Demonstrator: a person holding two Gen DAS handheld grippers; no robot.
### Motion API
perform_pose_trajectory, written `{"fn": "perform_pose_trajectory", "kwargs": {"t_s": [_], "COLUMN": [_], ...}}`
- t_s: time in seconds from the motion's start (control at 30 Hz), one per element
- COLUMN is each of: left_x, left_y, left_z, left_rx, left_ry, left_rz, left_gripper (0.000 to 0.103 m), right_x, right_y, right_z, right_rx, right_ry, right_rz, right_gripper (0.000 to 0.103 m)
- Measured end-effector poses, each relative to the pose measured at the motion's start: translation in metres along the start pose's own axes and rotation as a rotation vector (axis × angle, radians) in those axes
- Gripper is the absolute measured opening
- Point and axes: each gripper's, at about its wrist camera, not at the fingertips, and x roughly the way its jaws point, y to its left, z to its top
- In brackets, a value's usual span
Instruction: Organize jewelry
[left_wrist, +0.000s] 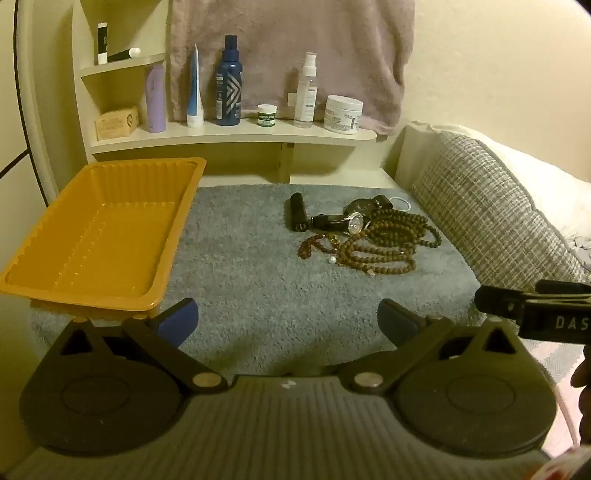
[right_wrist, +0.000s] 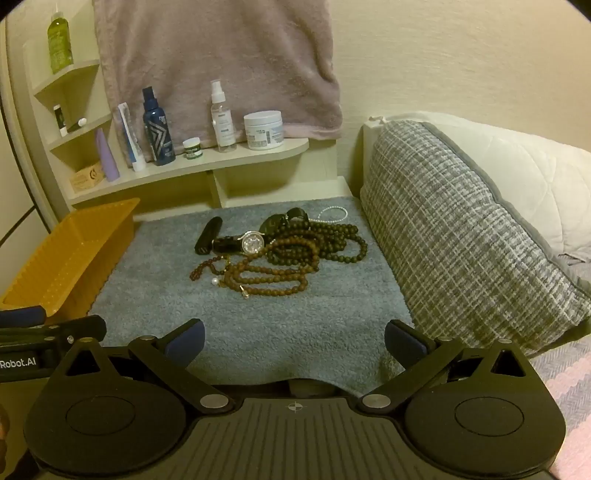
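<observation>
A heap of jewelry lies on a grey-blue mat (left_wrist: 258, 280) (right_wrist: 258, 325): brown bead necklaces (left_wrist: 380, 251) (right_wrist: 273, 277), darker beads (right_wrist: 332, 240), a silver-faced watch (left_wrist: 355, 223) (right_wrist: 253, 243), a small black case (left_wrist: 297, 217) (right_wrist: 208, 240), a thin white bracelet (right_wrist: 334, 213) and a loose pearl (right_wrist: 214, 281). An empty orange tray (left_wrist: 110, 206) (right_wrist: 74, 236) sits on the mat's left side. My left gripper (left_wrist: 288, 321) hangs open over the mat's near edge, right of the tray's near corner. My right gripper (right_wrist: 293, 341) is open too, nearer than the heap, holding nothing.
A curved shelf (left_wrist: 236, 134) (right_wrist: 207, 162) behind the mat carries bottles, a tube and jars, with a pinkish towel (left_wrist: 288, 55) hanging above. A grey woven cushion (left_wrist: 491, 221) (right_wrist: 461, 236) borders the mat on the right. Corner shelves stand at the far left.
</observation>
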Motion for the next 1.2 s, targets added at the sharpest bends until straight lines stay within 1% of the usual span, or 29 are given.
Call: {"fn": "perform_pose_trajectory", "kwargs": {"t_s": [0.13, 0.23, 0.5, 1.2], "left_x": [0.0005, 0.001, 0.0008, 0.0011], "left_y": [-0.0026, 0.0032, -0.0012, 0.0003], "left_z": [-0.0025, 0.0006, -0.0005, -0.0001], "left_rx": [-0.005, -0.019, -0.007, -0.006], "left_ry": [0.002, 0.019, 0.014, 0.015], "left_rz": [0.002, -0.016, -0.001, -0.006], "left_gripper": [0.102, 0.102, 0.102, 0.102], "right_x": [-0.0001, -0.0003, -0.0005, -0.0004], "right_y": [0.0001, 0.0001, 0.0002, -0.0008], "right_z": [-0.0006, -0.0011, -0.0018, -0.003], "right_rx": [0.003, 0.003, 0.005, 0.009], "right_ry": [0.003, 0.002, 0.001, 0.001], "right_rz": [0.002, 0.002, 0.005, 0.005], "right_gripper": [0.103, 0.103, 0.103, 0.103]}}
